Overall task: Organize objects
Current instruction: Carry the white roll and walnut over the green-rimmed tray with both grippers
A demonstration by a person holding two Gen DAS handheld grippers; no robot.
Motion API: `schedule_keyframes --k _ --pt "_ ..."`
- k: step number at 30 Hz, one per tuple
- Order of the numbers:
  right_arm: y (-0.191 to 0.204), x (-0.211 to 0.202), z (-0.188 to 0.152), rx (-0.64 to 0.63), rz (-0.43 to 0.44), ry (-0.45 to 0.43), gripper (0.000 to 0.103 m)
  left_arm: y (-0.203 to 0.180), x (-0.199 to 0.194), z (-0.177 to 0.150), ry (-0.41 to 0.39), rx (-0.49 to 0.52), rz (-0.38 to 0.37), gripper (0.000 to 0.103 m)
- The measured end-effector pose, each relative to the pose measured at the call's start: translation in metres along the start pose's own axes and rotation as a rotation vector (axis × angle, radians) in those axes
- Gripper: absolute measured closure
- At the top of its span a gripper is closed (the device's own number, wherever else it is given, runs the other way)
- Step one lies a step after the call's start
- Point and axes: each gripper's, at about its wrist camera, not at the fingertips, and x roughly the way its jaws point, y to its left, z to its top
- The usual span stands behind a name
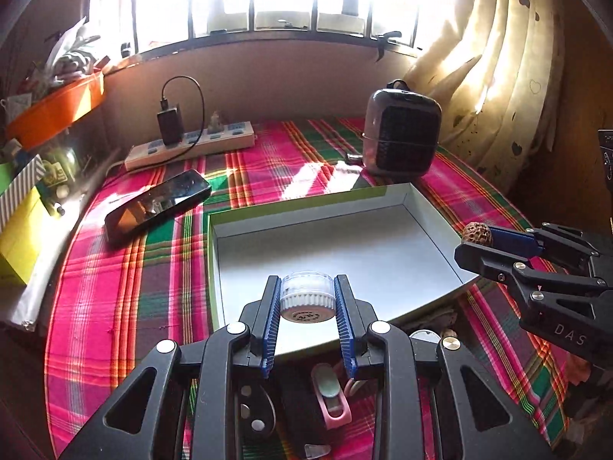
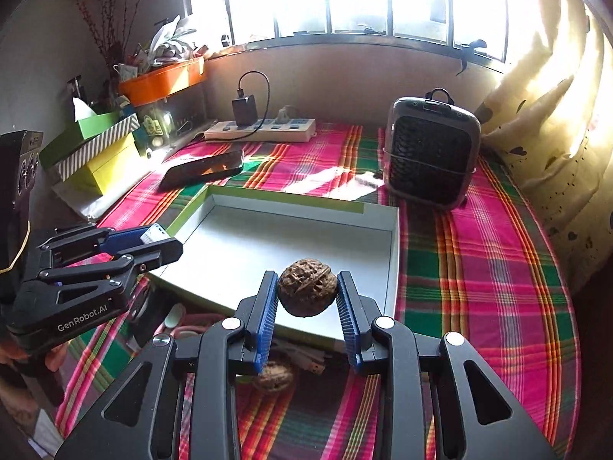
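Note:
My left gripper (image 1: 307, 299) is shut on a small clear jar with a white ribbed cap (image 1: 306, 296), held above the near edge of a shallow white box with a green rim (image 1: 421, 207). My right gripper (image 2: 307, 294) is shut on a brown walnut (image 2: 307, 292), held over the box's near edge (image 2: 394, 253). The right gripper shows at the right of the left wrist view (image 1: 475, 241) with the walnut (image 1: 476, 233). The left gripper shows at the left of the right wrist view (image 2: 164, 239). A second walnut (image 2: 274, 377) lies on the cloth below.
A plaid cloth (image 1: 115, 268) covers the table. A black phone (image 1: 157, 205), a power strip with a charger (image 1: 191, 143) and a small heater (image 1: 402, 134) stand behind the box. Boxes and an orange tray (image 2: 161, 80) crowd the left. A pink item (image 1: 331, 395) and cables lie near.

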Motion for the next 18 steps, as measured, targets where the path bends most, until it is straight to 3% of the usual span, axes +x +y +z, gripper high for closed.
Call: schedule_keyframes --k 18 --pt "-0.002 0.084 0.031 -0.028 -0.017 0.123 0.071 0.02 0.076 0.023 0.11 -0.005 0.04 0.078"
